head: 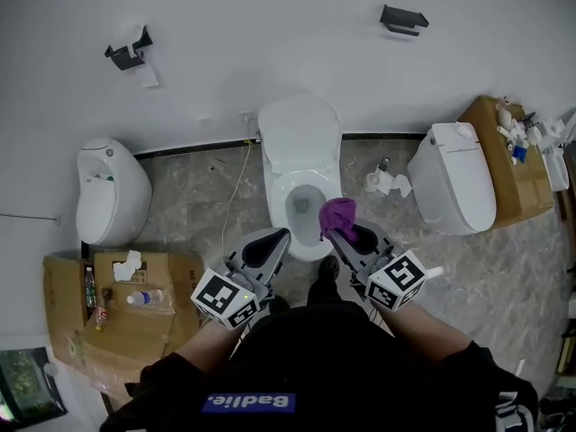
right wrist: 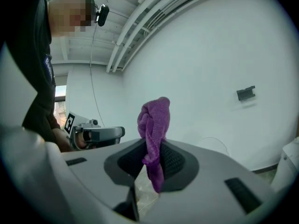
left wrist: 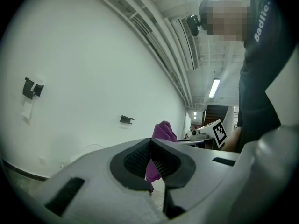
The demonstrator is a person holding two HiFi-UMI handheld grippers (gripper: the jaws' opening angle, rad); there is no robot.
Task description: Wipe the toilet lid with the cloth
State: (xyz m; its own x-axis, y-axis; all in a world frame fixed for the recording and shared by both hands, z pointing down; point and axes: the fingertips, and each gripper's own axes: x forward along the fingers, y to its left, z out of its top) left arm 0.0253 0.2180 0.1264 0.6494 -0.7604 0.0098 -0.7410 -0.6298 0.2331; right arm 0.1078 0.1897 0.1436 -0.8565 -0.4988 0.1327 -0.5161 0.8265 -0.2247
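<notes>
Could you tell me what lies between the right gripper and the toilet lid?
Head view: only the open bowl lies between the right gripper, clamping the cloth, and the raised lid.

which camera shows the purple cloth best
The right gripper view: the purple cloth stands large and centred, pinched in the right hand-held gripper. The head view shows it small, by the toilet; the left gripper view shows it partly hidden behind its own jaws.

White wall [head: 270,25] meets grey marbled floor [head: 198,214]; cardboard box [head: 135,331] nearby.
</notes>
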